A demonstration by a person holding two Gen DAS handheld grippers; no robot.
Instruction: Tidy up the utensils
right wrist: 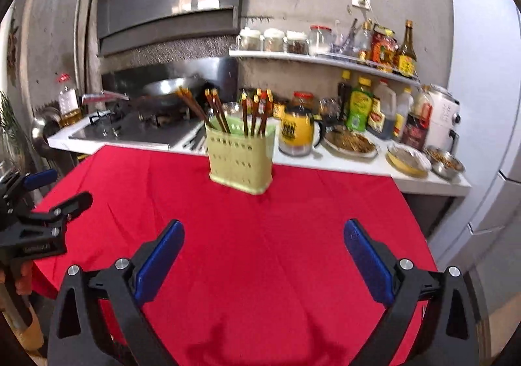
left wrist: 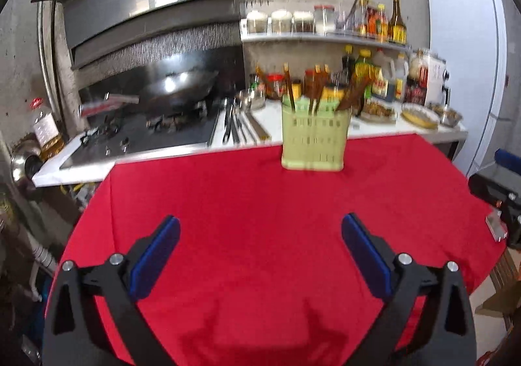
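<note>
A pale green slotted utensil holder (left wrist: 313, 141) stands upright at the far edge of the red tablecloth (left wrist: 254, 203). Several brown chopsticks (left wrist: 288, 85) stick up out of it. It also shows in the right wrist view (right wrist: 240, 161) with its chopsticks (right wrist: 218, 111). My left gripper (left wrist: 260, 248) is open and empty, low over the cloth, well short of the holder. My right gripper (right wrist: 263, 252) is open and empty, also short of the holder. The left gripper's body shows at the left edge of the right wrist view (right wrist: 39, 222).
Behind the table runs a white counter (right wrist: 342, 164) with a stove and wok (left wrist: 182, 85), tongs (left wrist: 232, 124), bottles, a yellow mug (right wrist: 297, 131) and food dishes. A shelf of jars (left wrist: 293, 22) hangs above. A white fridge (right wrist: 485, 105) stands at right.
</note>
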